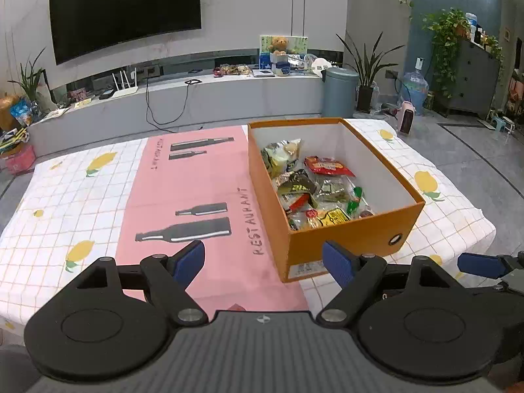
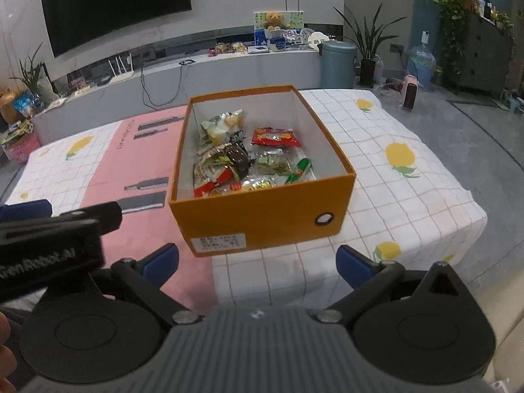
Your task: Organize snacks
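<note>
The left gripper (image 1: 263, 263) has its blue-padded jaws spread wide apart with nothing between them, held above the near edge of the worktop (image 1: 49, 229). The right gripper (image 2: 257, 263) is the same: jaws wide apart, holding nothing, hovering just in front of an orange box (image 2: 262, 216). The two grippers are side by side, and each camera catches part of the other at the edge of its view. Just beyond the jaws, the open-topped orange box sits on the worktop, its near end carrying a white label and a small round hole. Inside the white-lined box lie the snacks (image 2: 249, 163), a loose pile of small packets: a pale yellow and green bag (image 2: 222, 124) toward the far end, a red packet (image 2: 275, 137) beside it, a dark wrapper (image 2: 237, 159) in the middle, a clear packet with green contents (image 2: 273, 163), and a slim green packet (image 2: 298, 170) near the right wall. The box's left part rests on a pink mat (image 1: 196, 180) printed with grey bottles and the word "RESTAURANT". The mat lies on a white checked cloth (image 2: 393, 190) with yellow lemons. Farther back stand a long grey TV bench (image 1: 196, 98), a large dark television (image 1: 124, 9) on the wall, a grey-blue bin (image 1: 339, 91) and potted plants (image 1: 370, 65).
</note>
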`<action>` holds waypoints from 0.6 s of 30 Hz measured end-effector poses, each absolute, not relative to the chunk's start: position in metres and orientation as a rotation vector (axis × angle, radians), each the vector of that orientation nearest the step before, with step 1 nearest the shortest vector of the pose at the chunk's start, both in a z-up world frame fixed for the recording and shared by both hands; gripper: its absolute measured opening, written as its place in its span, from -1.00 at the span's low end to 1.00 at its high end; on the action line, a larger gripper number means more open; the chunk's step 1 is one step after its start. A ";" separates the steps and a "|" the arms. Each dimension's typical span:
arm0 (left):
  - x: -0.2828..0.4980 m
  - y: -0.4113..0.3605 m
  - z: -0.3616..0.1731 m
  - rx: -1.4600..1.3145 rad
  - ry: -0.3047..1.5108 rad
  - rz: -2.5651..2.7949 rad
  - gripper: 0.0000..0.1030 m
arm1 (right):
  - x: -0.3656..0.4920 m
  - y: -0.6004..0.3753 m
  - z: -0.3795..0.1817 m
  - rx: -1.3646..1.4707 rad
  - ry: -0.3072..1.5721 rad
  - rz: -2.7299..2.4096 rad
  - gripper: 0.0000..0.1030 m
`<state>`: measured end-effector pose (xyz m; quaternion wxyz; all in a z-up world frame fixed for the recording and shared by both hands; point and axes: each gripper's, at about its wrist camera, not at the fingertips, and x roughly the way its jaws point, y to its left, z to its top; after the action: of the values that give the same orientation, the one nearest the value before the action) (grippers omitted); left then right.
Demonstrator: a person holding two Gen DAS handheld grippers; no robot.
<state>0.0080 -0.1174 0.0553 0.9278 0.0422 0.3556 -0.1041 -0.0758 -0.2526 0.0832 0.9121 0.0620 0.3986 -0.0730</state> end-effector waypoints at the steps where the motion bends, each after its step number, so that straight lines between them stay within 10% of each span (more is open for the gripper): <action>1: 0.008 -0.118 0.054 0.081 0.733 -0.213 0.85 | -0.076 -0.252 0.083 0.124 0.823 -0.157 0.93; 18: 0.003 -0.122 0.049 0.059 0.764 -0.197 0.85 | -0.077 -0.258 0.078 0.130 0.829 -0.165 0.93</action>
<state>0.0034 -0.1217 0.0491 0.9227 0.0288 0.3723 -0.0961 -0.0767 -0.2577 0.0783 0.9099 0.0631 0.4020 -0.0801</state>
